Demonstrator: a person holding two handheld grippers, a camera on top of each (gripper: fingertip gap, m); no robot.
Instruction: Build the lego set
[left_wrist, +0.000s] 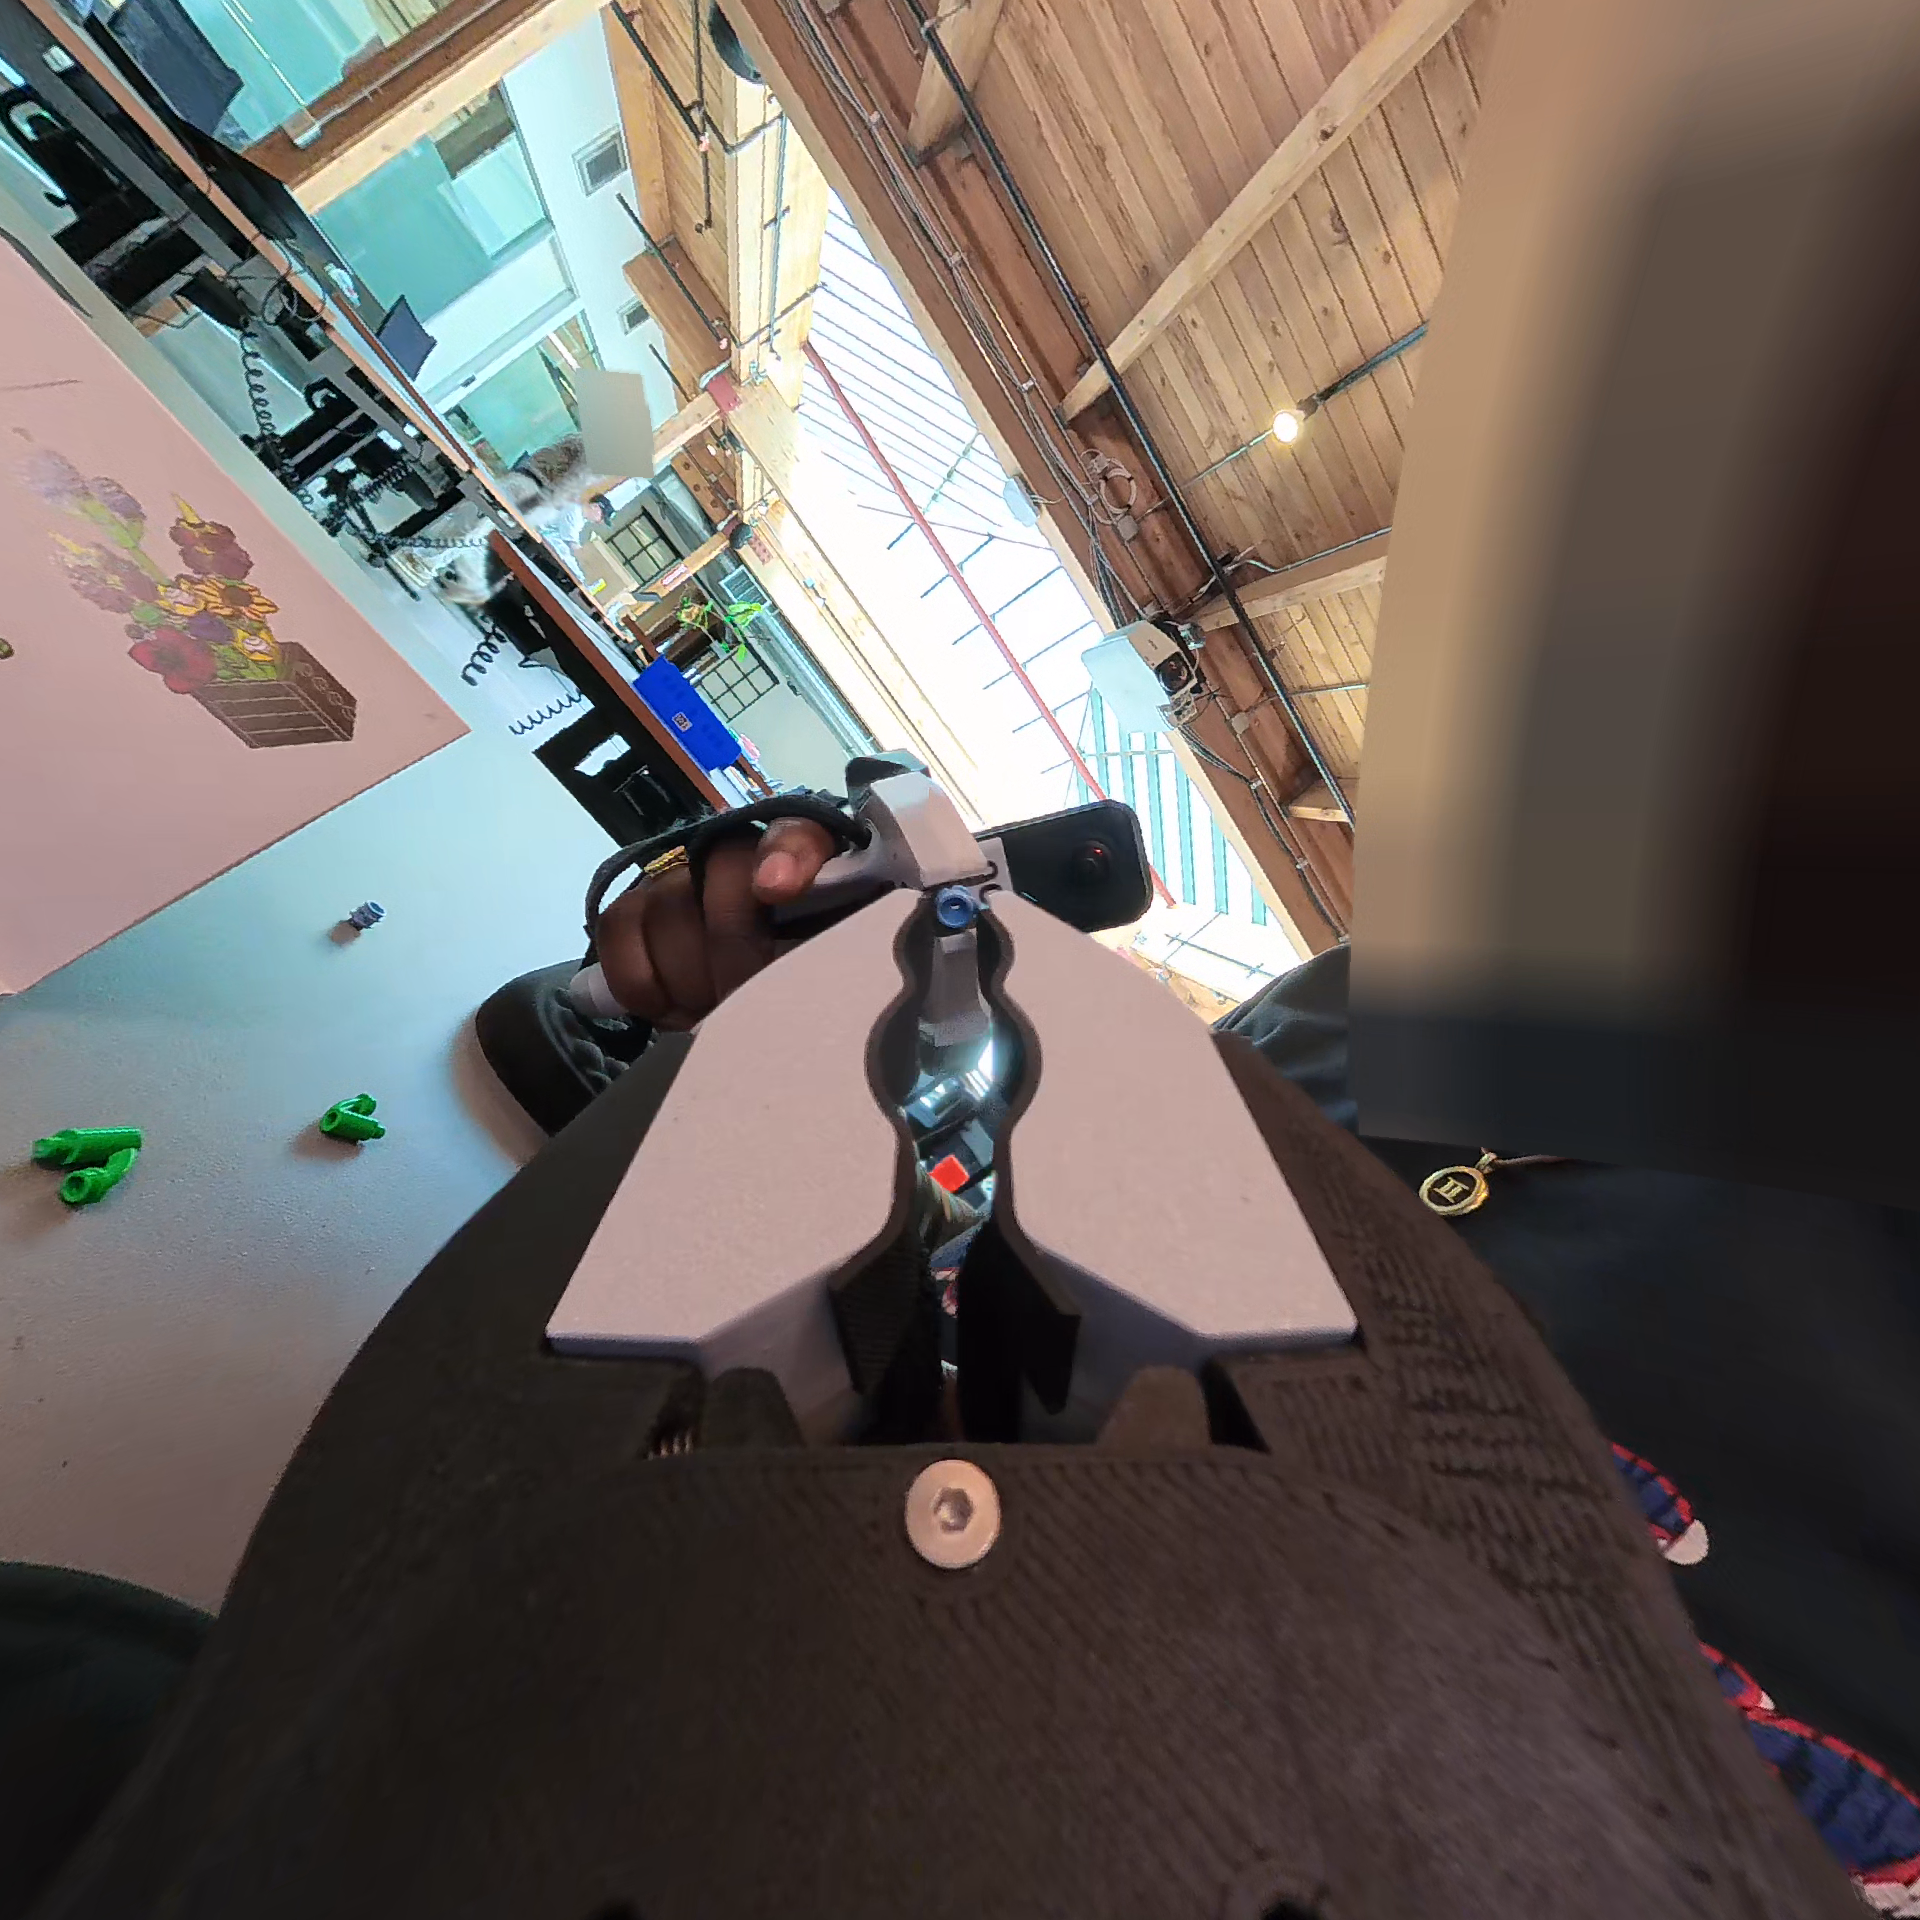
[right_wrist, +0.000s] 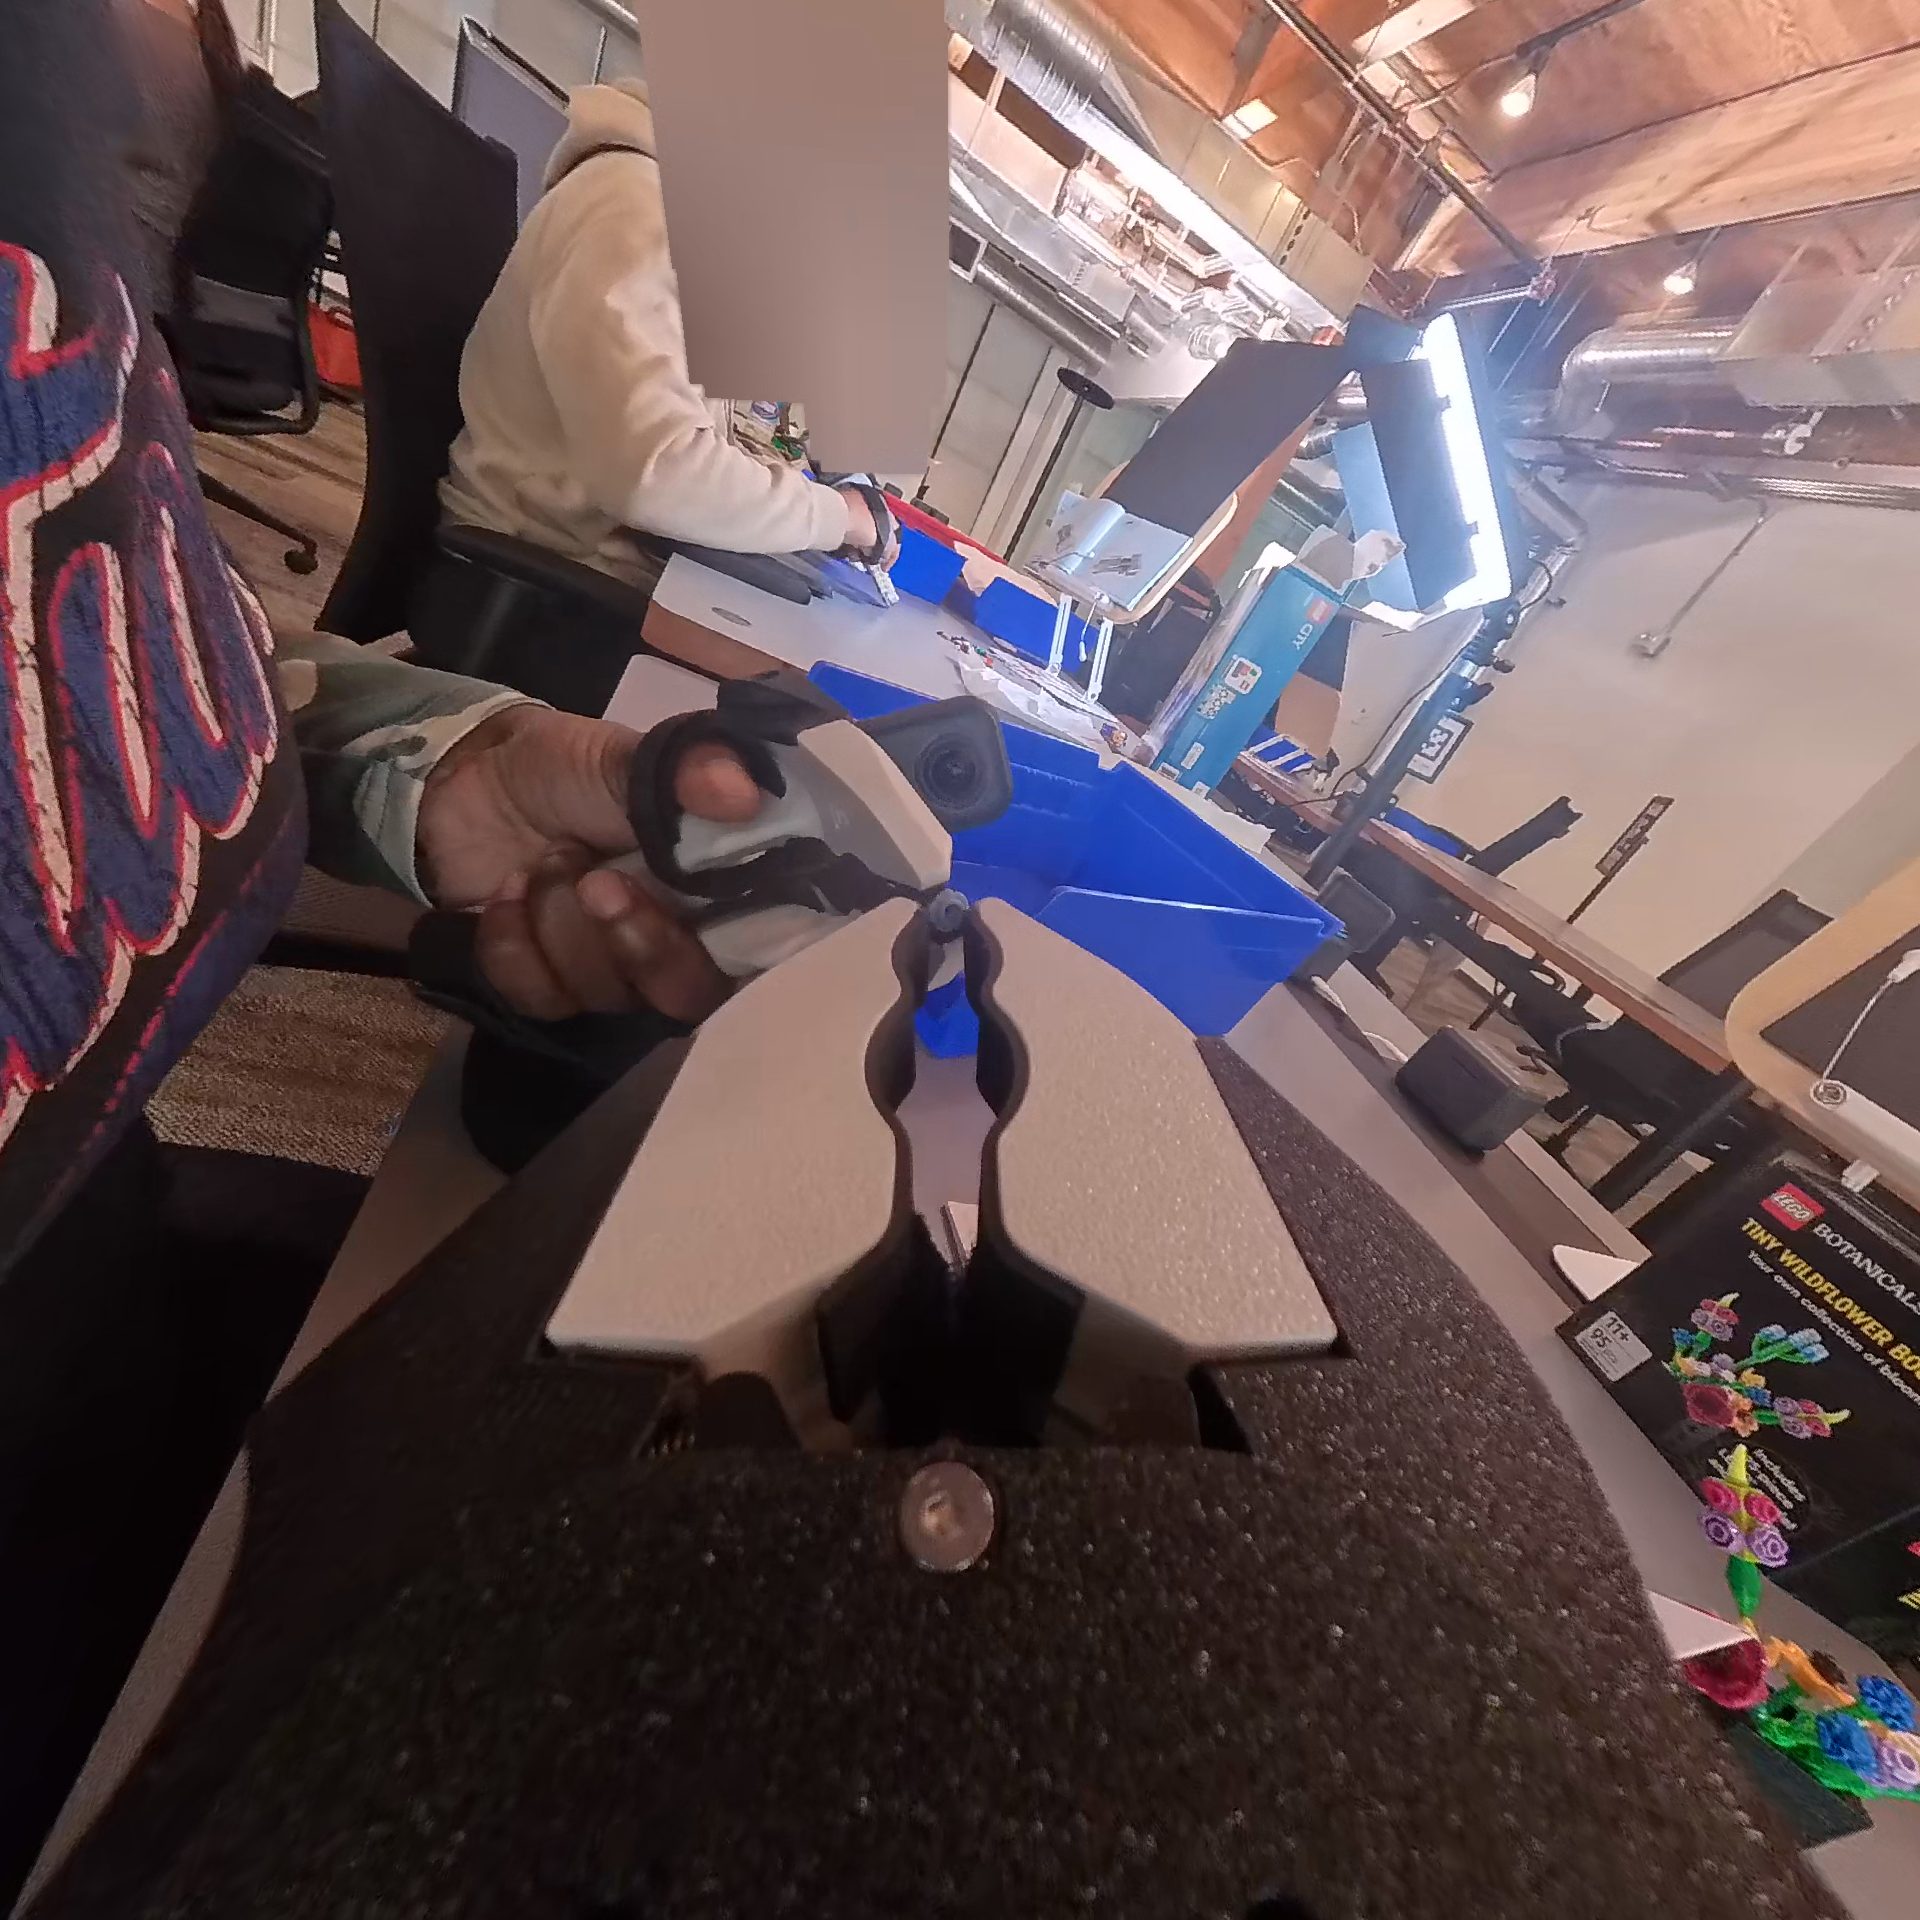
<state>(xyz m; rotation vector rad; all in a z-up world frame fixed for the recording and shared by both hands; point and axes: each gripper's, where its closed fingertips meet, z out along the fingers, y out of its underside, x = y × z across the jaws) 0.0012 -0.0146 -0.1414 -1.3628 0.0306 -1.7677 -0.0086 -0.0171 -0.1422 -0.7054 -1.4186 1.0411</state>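
Left wrist view: camera sits behind own 2 fingers, tilted upward and rolled, faces toward person's torso, wooden ceiling (left_wrist: 1195, 260) and grey table (left_wrist: 260, 1299). Right wrist view: same mounting, rolled, faces along table toward blue bin (right_wrist: 1122, 862) and room. Both very near. Shared part: small blue piece (left_wrist: 954, 909) (right_wrist: 945, 912) at fingertips; each view shows other gripper facing it
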